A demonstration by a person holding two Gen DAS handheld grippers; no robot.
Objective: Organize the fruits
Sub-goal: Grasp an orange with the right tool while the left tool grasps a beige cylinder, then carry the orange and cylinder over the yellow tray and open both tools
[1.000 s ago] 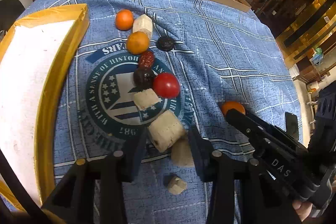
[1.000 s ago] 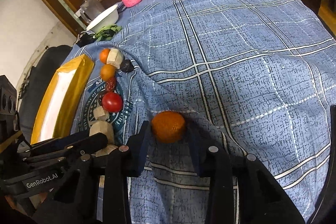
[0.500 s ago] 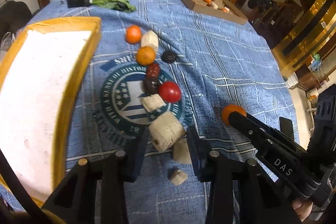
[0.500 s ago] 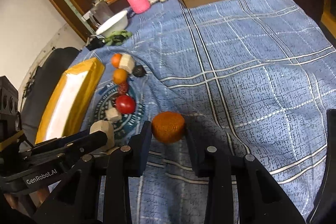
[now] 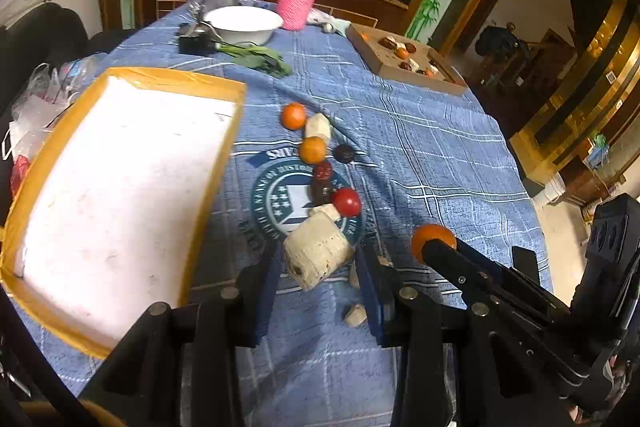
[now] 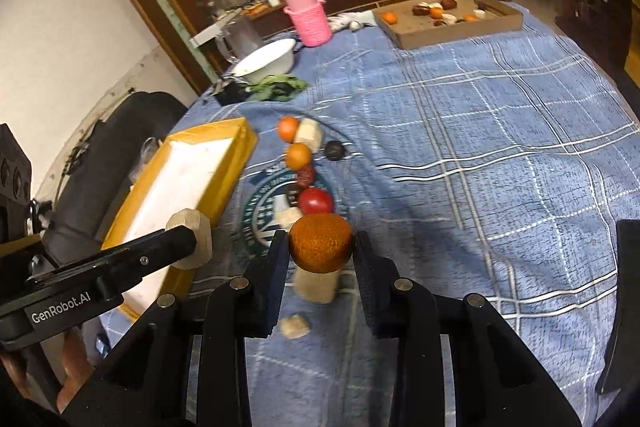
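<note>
Above the blue tablecloth (image 5: 440, 155), our left gripper (image 5: 318, 263) clamping a pale cylinder chunk (image 5: 316, 257), long axis tilted toward the lens, our right gripper (image 6: 320, 247) clamping an orange (image 6: 320, 243).

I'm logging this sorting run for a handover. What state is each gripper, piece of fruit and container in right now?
left gripper: shut on the pale chunk, lifted.
right gripper: shut on the orange, lifted.
yellow tray: nothing in it.
cardboard tray: holds several fruits.
white bowl: upright; contents not visible.
red tomato: on the cloth, in the row.
</note>
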